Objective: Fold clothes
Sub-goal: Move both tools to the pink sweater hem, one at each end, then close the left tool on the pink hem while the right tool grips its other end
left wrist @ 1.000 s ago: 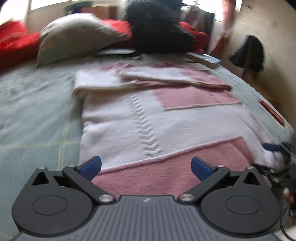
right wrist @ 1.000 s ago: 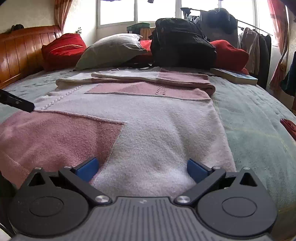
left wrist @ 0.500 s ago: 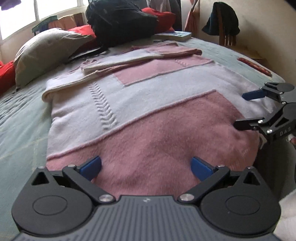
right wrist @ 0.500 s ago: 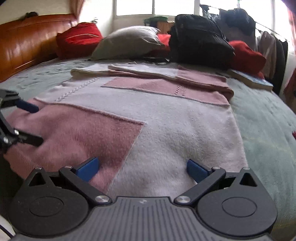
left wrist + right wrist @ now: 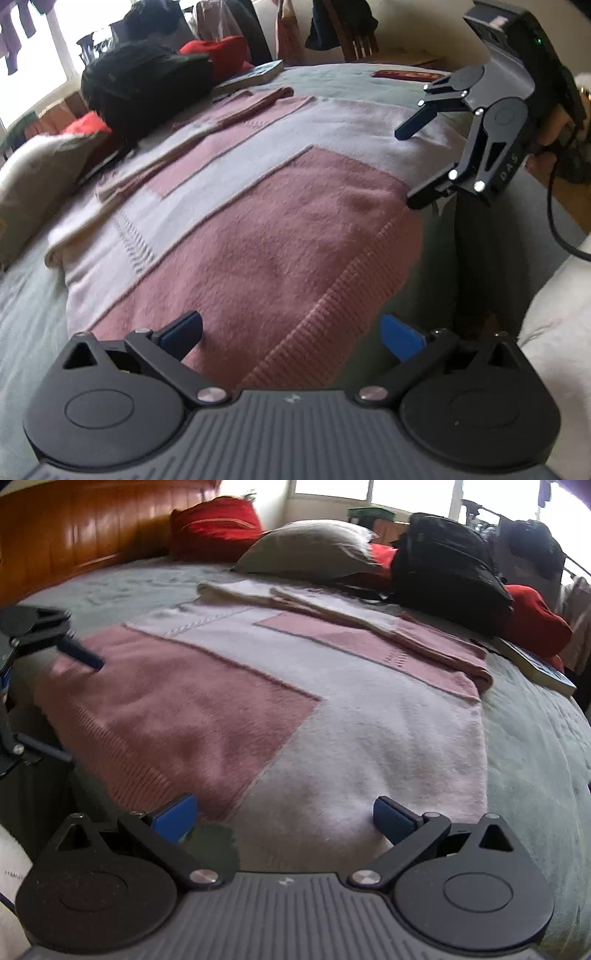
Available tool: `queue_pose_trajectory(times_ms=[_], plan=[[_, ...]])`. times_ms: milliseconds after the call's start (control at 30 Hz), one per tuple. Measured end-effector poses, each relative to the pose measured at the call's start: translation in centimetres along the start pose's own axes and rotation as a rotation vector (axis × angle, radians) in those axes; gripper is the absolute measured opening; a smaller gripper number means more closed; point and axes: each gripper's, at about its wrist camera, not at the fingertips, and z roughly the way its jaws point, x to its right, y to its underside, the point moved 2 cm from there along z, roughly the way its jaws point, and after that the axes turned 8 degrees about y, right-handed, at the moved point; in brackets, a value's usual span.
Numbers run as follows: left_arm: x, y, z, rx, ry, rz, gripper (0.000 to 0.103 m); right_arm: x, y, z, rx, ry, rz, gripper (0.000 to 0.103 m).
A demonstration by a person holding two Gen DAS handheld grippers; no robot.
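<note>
You can read "D A S" in pale letters on the black side plate of the right tool (image 5: 410,162), seen from your left wrist camera; a small emblem on each tool's ribbed body is too small to make out

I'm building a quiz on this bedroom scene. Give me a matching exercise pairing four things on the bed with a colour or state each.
Things:
1. knitted sweater
2. backpack
3. pillow by the wooden headboard
4. left gripper

Colour or state:
A. black, standing at the far end of the bed
B. open, jaws apart over the ribbed hem
C. pink and white, spread flat with sleeves folded across
D. red

Pairs: 1-C, 2-A, 3-D, 4-B
</note>
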Motion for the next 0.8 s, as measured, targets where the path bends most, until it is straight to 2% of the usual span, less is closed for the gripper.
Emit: queue_pose_trajectory(times_ms=[67, 200, 267, 367, 467, 533, 667, 800], plan=[[0.7, -0.4, 0.1, 0.006, -0.029, 0.046, 0.102, -0.6, 0.0, -0.3, 0.001, 0.004, -0.045, 0.103], [2.6, -1.3, 0.5, -0.03, -0.12, 0.274, 0.102, -1.7, -0.3, -0.8, 0.007, 0.003, -0.147, 0.103], [3.8, -1.2, 1.1, -0.065, -0.146, 0.402, 0.102, -2.3, -0.4, -0.8, 0.007, -0.001, -0.207, 0.103], [5.3, -0.6, 2.2, -0.102, -0.165, 0.525, 0.102, -3.5, -0.3, -0.6, 0.003, -0.018, -0.297, 0.103], [6.3, 0.1, 3.5, -0.109, -0.19, 0.571, 0.102, -5.2, 0.1, 0.1, -0.005, -0.043, -0.37, 0.103], [6.7, 0.3, 4.6, -0.101, -0.221, 0.58, 0.102, -6.4, 0.2, 0.4, 0.016, -0.014, -0.408, 0.103], [7.1, 0.7, 6.3, -0.083, -0.306, 0.623, 0.102, -8.6, 0.8, 0.9, 0.09, 0.072, -0.511, 0.103], [6.7, 0.4, 5.9, -0.057, -0.311, 0.599, 0.103, -9.5, 1.7, 1.4, 0.131, 0.196, -0.63, 0.103]])
